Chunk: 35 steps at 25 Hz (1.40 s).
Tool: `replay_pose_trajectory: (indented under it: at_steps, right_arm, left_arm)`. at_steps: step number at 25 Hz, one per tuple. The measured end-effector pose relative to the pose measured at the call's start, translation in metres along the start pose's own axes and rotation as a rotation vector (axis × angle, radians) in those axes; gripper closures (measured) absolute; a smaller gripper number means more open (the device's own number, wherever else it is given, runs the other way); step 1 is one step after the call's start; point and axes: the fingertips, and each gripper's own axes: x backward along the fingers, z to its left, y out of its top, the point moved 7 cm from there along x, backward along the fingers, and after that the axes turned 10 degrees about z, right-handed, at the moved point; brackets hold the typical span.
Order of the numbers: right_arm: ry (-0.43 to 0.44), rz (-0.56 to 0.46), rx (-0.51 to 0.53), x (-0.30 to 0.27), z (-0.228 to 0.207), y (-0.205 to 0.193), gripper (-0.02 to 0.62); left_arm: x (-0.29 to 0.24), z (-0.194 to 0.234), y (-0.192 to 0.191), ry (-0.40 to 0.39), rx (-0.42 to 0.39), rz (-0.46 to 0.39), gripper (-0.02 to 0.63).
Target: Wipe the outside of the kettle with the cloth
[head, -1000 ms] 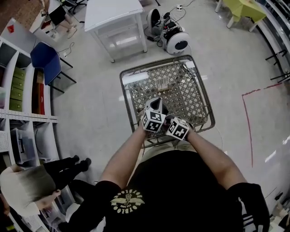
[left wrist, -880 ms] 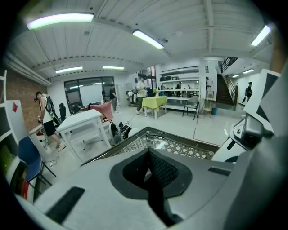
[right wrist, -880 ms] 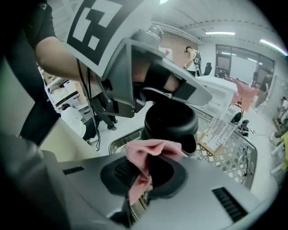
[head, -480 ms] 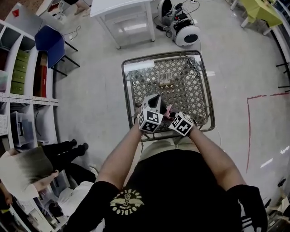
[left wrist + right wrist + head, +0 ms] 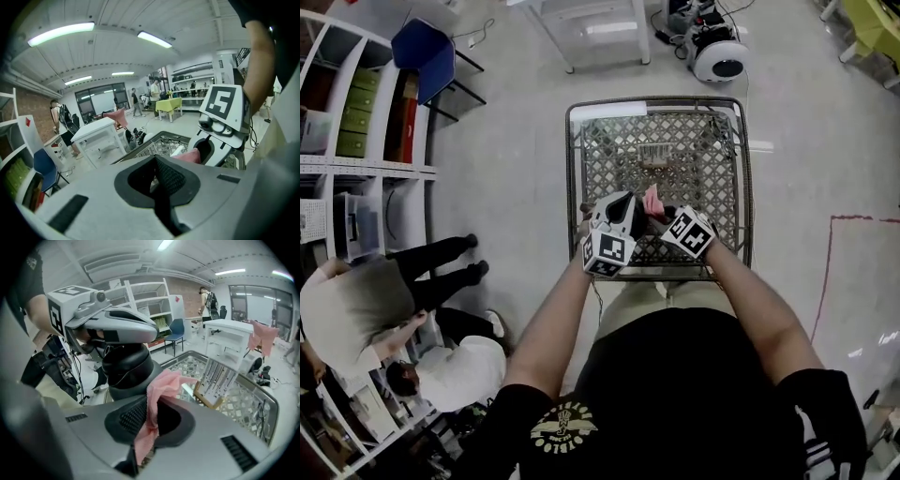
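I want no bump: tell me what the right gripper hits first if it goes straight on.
Probably the dark kettle just ahead of the right gripper, slightly left; its pinched cloth would touch first. Depth is unclear.

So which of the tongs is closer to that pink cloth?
Right. The right tongs are clamped on the pink cloth, which sticks out past them; the left tongs sit just to its left, not gripping it.
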Motion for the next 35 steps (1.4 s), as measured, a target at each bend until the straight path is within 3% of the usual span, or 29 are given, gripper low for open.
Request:
replay_pose_trajectory:
  at_steps: [10, 14, 25, 35]
  right_arm:
    - [0.080, 0.091, 0.167, -0.022, -0.034, 0.030, 0.558]
    - [0.125, 0.121, 0.195, -0.024, -0.032, 0.026, 0.558]
    - [0.097, 0.162, 0.108, -0.026, 0.027, -0.014, 0.558]
    - [0.040, 0.131, 0.094, -0.033, 0.082, -0.009, 0.558]
  left_arm:
    - [0.000, 0.001, -0.003, 0.053, 0.006, 0.000, 0.609]
    - [0.002, 0.000, -0.005, 0.060, 0.004, -0.002, 0.609]
    - [0.004, 0.006, -0.006, 0.023, -0.006, -0.006, 0.609]
    - [0.000, 0.005, -0.006, -0.041, -0.026, 0.005, 0.609]
